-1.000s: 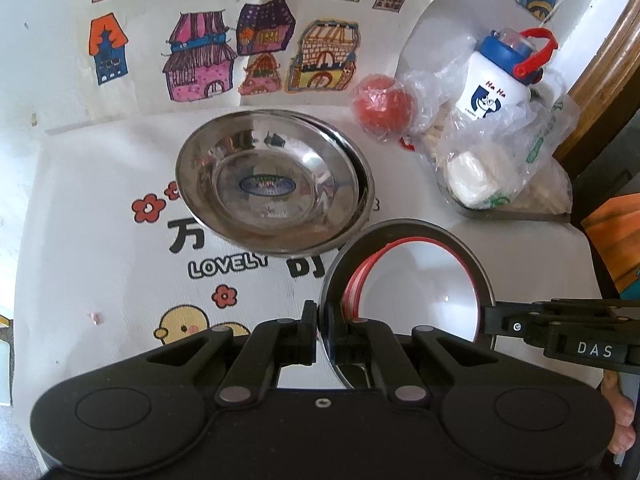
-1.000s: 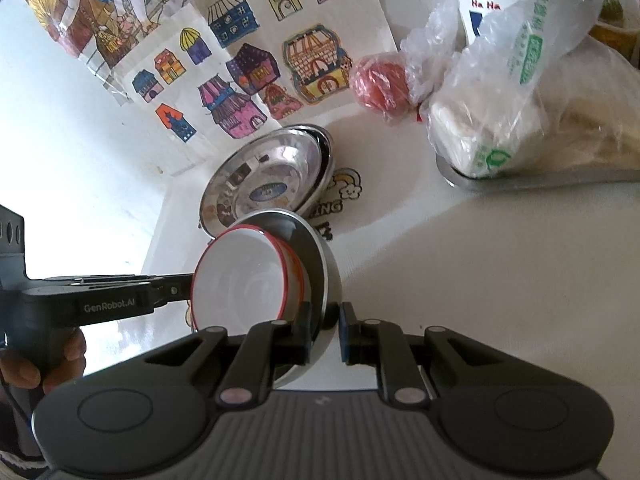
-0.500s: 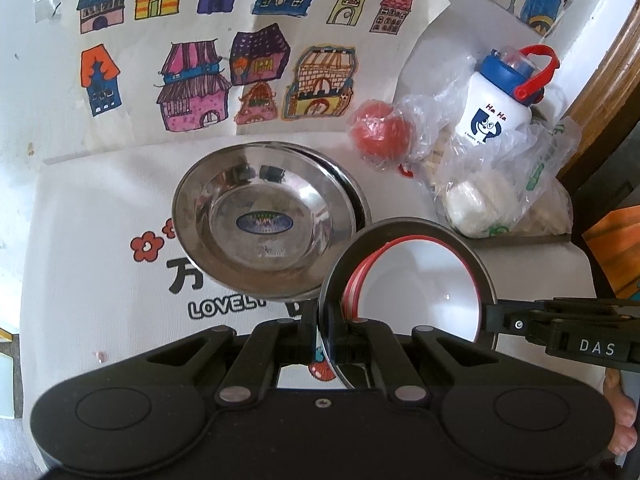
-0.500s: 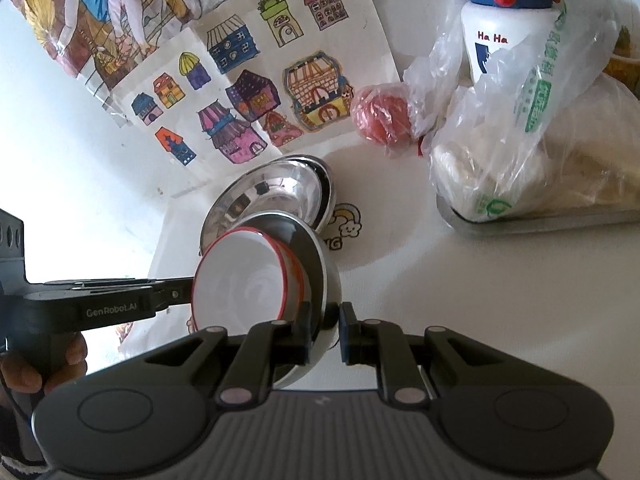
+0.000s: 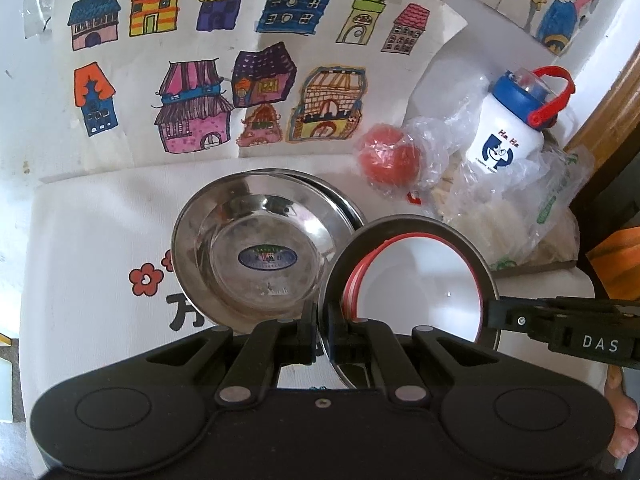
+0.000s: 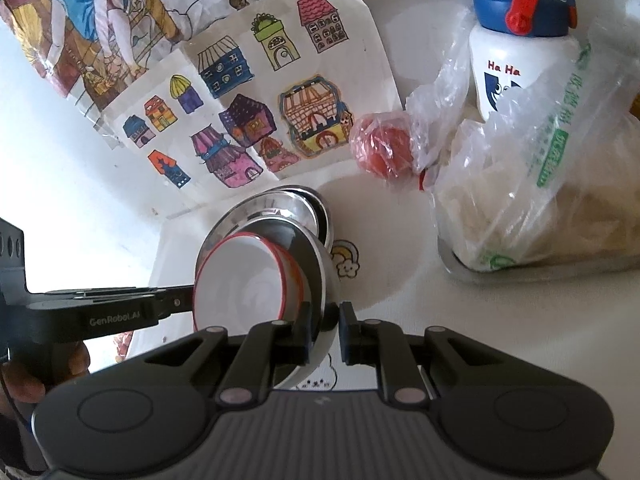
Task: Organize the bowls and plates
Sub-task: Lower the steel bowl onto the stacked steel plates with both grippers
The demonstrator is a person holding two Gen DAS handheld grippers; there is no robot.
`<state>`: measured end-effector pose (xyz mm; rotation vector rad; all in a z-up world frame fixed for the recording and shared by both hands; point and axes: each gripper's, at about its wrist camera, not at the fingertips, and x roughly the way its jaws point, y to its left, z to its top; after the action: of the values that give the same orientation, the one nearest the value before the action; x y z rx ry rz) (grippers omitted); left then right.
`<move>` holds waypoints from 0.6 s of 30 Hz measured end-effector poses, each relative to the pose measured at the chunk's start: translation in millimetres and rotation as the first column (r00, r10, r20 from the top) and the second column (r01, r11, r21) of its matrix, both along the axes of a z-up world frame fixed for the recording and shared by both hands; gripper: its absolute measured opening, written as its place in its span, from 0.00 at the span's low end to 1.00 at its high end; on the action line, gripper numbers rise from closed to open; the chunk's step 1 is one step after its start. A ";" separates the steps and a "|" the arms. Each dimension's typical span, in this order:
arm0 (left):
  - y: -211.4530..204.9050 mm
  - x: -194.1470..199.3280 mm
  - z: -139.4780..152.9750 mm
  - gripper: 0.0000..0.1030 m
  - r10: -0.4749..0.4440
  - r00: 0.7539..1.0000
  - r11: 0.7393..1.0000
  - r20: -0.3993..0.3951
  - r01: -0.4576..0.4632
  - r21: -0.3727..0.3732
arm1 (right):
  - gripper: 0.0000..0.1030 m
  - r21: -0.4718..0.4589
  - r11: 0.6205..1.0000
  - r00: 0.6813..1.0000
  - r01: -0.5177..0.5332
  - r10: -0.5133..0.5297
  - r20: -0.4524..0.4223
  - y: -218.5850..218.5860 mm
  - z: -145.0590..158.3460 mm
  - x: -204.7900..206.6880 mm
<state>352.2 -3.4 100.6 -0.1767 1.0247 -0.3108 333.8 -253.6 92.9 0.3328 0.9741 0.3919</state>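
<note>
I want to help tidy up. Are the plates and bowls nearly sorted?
Partly. Two steel plates already sit stacked on the cloth. Both hand-held grippers, left and right, are clamped on a steel bowl with a white bowl inside, lifted beside the stack. Setting it down is left.

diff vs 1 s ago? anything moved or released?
Both tongs, left and right, carried the steel bowl with the red-rimmed white bowl inside toward the stacked steel plates, now partly overlapping them in view. Nothing released. Both grips, the plates, tomato and bottle unchanged.
</note>
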 end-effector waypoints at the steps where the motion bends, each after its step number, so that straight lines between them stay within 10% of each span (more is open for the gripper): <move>1: 0.9 1.8 -0.4 0.04 0.003 1.000 1.000 0.001 -0.003 0.000 | 0.15 0.001 1.000 1.000 -0.001 0.001 0.000 0.8 0.0 2.9; 18: 29.5 34.3 -9.6 0.04 0.069 0.998 0.998 -0.012 -0.069 0.005 | 0.15 -0.007 0.999 0.999 -0.049 0.049 -0.002 36.7 -4.4 44.3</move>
<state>386.5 26.1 91.0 -0.2100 1.0285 -0.2449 378.1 -216.9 88.5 0.3035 0.9863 0.4325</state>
